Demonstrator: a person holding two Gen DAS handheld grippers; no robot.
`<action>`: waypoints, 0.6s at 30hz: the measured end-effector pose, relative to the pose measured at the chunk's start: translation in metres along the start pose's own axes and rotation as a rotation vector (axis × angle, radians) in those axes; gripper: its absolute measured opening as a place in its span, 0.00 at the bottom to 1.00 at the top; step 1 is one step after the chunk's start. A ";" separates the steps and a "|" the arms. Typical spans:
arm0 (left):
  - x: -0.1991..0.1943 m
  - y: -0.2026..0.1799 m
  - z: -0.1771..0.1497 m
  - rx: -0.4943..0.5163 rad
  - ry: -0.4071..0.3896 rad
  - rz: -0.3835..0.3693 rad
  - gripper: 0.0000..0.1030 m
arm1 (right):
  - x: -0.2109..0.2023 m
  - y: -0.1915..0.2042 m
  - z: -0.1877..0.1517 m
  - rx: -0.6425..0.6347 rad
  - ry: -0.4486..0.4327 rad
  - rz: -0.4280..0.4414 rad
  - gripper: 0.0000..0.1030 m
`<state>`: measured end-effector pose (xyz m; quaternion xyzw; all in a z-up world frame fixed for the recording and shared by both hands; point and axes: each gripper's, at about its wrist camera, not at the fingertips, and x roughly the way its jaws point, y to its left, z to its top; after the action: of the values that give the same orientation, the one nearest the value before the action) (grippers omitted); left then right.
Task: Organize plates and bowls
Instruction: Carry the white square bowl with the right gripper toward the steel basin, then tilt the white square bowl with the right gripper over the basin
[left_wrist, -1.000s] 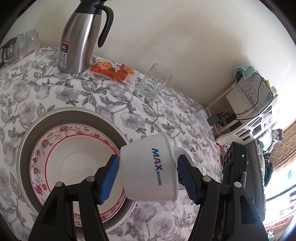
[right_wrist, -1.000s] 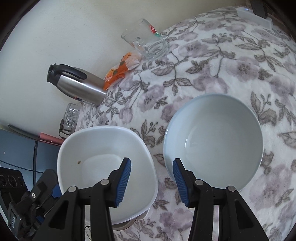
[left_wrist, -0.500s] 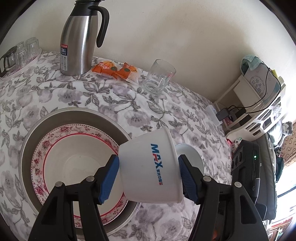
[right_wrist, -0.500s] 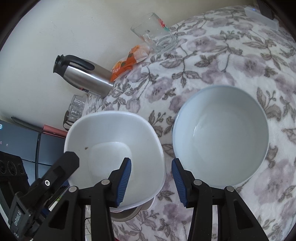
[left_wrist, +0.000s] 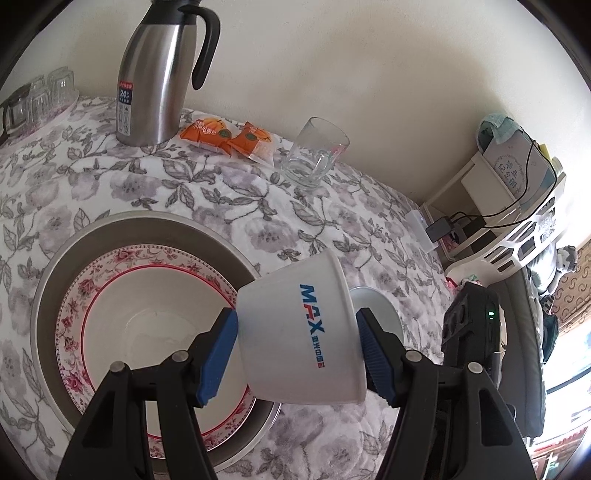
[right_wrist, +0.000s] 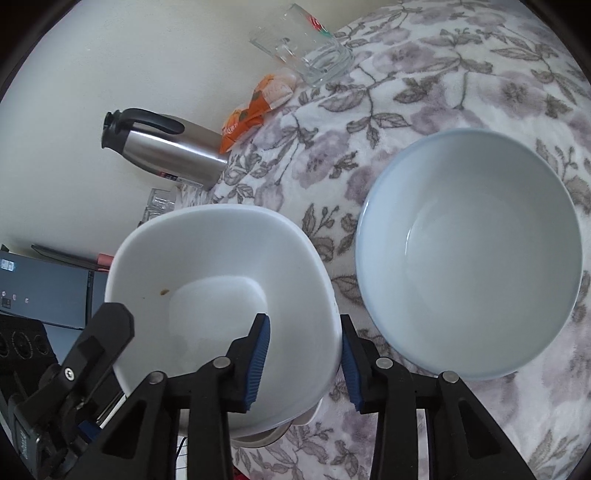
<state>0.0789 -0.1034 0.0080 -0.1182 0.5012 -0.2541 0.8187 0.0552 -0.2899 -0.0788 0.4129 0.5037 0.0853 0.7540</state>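
My left gripper is shut on a white bowl with blue MAX lettering, held tilted above the table. In the right wrist view the same white bowl shows its inside, with a left gripper finger at its far wall. My right gripper straddles the bowl's near wall, one pad inside and one outside, and its jaws are closing. A pale blue bowl stands on the cloth to the right. A red floral plate lies in a grey dish.
A steel jug, orange snack packets and a glass mug stand along the wall. Small glasses sit at the far left. A white shelf unit and a black device lie beyond the table's right edge.
My right gripper has shifted from the gap between the two bowls onto the white bowl's wall, and its jaws have narrowed. The left gripper still holds the white bowl.
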 end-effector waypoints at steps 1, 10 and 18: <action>0.001 0.002 0.000 -0.008 0.005 -0.005 0.65 | -0.003 0.001 0.001 -0.001 -0.012 0.004 0.38; -0.002 0.006 0.003 -0.020 -0.007 -0.088 0.64 | -0.025 0.023 0.003 -0.096 -0.084 -0.001 0.38; 0.004 0.008 0.003 -0.033 0.015 -0.093 0.64 | -0.028 0.025 0.002 -0.117 -0.098 -0.047 0.38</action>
<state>0.0853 -0.0989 0.0027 -0.1531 0.5053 -0.2843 0.8002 0.0501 -0.2903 -0.0418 0.3601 0.4699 0.0766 0.8023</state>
